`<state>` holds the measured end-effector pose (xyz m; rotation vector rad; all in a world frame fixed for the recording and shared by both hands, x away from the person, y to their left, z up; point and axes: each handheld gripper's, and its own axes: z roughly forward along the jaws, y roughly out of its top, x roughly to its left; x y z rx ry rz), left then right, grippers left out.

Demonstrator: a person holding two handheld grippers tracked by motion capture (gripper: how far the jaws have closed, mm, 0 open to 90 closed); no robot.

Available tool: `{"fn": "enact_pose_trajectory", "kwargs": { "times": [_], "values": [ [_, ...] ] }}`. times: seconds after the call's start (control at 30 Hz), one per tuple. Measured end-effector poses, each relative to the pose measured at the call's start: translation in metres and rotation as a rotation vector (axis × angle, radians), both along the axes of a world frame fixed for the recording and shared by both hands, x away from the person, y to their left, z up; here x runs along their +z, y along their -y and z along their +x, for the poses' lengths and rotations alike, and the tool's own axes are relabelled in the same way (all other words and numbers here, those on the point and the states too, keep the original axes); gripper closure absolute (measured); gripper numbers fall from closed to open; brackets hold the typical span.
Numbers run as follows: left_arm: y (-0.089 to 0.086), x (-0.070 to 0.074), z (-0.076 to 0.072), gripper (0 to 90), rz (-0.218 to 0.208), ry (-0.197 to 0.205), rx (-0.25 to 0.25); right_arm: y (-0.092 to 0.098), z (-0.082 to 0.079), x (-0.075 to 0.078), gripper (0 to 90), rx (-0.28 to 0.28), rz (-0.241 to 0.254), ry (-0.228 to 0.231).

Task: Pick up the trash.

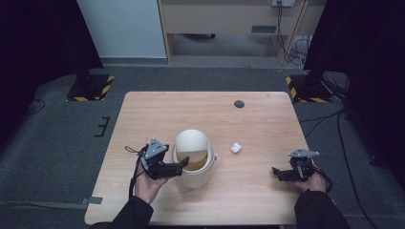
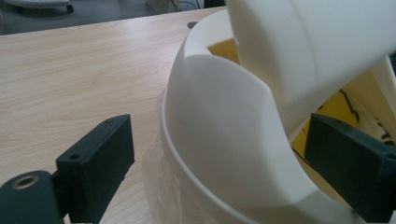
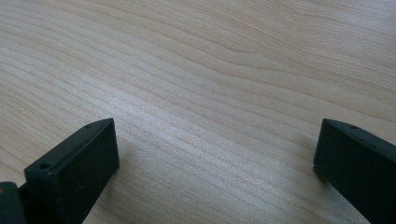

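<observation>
Flanking cream bin (image 1: 192, 160), crumpled paper (image 1: 236, 148), table hole (image 1: 239, 104)

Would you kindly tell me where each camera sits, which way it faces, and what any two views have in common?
High view: above the person's side, looking forward and down at the wooden table; both forearms, left gripper and right gripper show.
Left gripper view: on the left gripper, looking along its open fingers straddling the cream swing-lid bin.
Right gripper view: on the right gripper, looking down at bare tabletop between open fingers.
Shared: the high and left gripper views both show the bin.
</observation>
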<state>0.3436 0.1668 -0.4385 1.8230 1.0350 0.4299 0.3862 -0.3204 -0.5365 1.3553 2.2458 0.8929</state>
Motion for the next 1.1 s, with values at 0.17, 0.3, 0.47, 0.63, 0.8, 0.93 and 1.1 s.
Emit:
{"fn": "enact_pose_trajectory", "kwargs": {
  "times": [0.17, 0.3, 0.47, 0.63, 0.8, 0.93, 1.1],
  "values": [
    [0.002, -0.001, 0.003, 7.9, 0.014, -0.004, 0.006, -0.001, 0.000, 0.001, 0.5, -0.002, -0.003, -0.008],
    [0.003, -0.001, 0.003, 7.9, 0.008, -0.003, 0.002, -0.001, 0.000, 0.001, 0.5, -0.003, -0.005, -0.010],
    [0.002, 0.005, -0.003, 7.9, -0.011, 0.013, -0.008, -0.002, 0.001, 0.002, 0.4, -0.007, -0.009, -0.017],
    [-0.004, 0.011, -0.014, 8.0, -0.028, 0.035, -0.019, -0.002, 0.001, 0.003, 0.7, -0.005, -0.015, -0.034],
    [-0.015, 0.016, -0.024, 8.2, -0.042, 0.057, -0.006, -0.002, 0.001, 0.004, 1.8, -0.004, -0.018, -0.040],
    [-0.025, 0.017, -0.029, 8.3, -0.031, 0.063, 0.007, -0.001, 0.001, 0.005, 3.1, -0.002, -0.022, -0.047],
    [-0.041, 0.012, -0.034, 8.3, -0.021, 0.059, 0.040, -0.002, 0.002, 0.008, 6.1, -0.008, -0.026, -0.071]
  ]
}}
